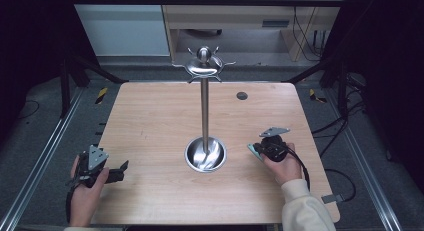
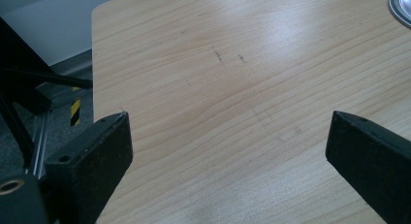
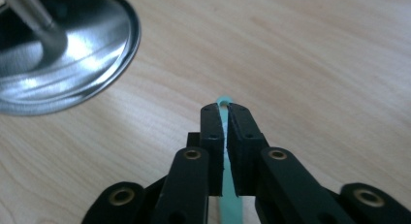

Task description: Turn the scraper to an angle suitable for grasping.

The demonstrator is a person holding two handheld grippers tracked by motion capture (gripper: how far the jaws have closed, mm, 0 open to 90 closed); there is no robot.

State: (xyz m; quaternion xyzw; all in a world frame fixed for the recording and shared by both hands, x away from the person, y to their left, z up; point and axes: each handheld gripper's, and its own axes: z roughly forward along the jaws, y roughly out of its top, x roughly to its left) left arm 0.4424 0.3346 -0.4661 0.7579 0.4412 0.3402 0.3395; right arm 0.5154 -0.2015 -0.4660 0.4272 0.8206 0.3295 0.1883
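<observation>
Strip (image 3: 224, 136), pale green, pinched btwn right tongs (image 3: 224, 107) nr stand (image 3: 58, 49)

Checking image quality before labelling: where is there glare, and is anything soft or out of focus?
High view: sharp, dark surroundings, highlights on the steel stand. Left gripper view: pale sheen across the table; near fingers slightly soft. Right gripper view: bright glare in the stand's base; the fingers gripping the turquoise strip look sharp.

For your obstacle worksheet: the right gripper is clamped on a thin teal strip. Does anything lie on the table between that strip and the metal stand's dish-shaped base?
Nothing visible. The right gripper holds the teal strip; bare wooden table separates it from the stand's base.
</observation>
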